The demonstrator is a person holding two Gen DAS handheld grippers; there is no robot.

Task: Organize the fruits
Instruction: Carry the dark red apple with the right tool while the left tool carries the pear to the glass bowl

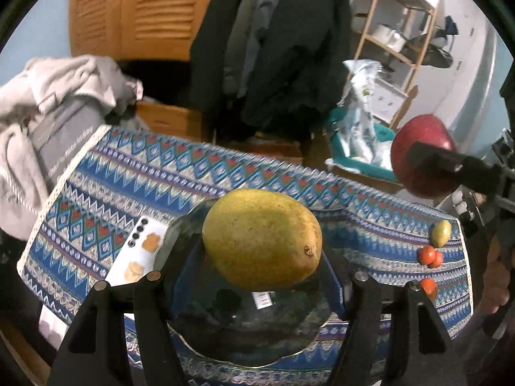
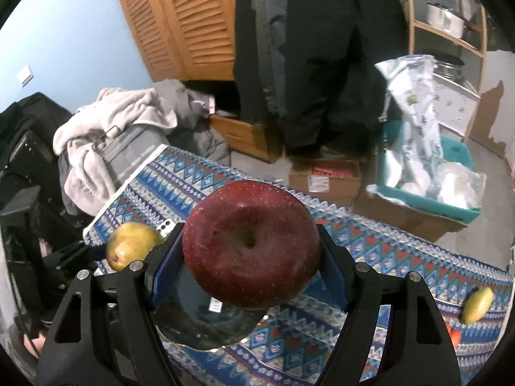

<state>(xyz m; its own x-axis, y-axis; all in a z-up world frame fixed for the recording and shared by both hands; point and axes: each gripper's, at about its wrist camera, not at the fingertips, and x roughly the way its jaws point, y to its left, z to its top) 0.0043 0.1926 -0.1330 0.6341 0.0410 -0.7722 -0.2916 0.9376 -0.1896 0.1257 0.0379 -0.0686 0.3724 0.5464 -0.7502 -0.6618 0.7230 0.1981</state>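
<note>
Only left view: tomatoes (image 1: 430,257) | only right view: wall switch (image 2: 24,74)

Yellow pear (image 1: 262,239) and red apple (image 2: 251,246) held above glass bowl (image 1: 244,331)

- left gripper (image 1: 262,276) is angling downward, jaws clamping a yellow pear (image 1: 262,238) between its fingers
- right gripper (image 2: 251,276) is tilting down too, squeezing a red apple (image 2: 251,246)
</note>
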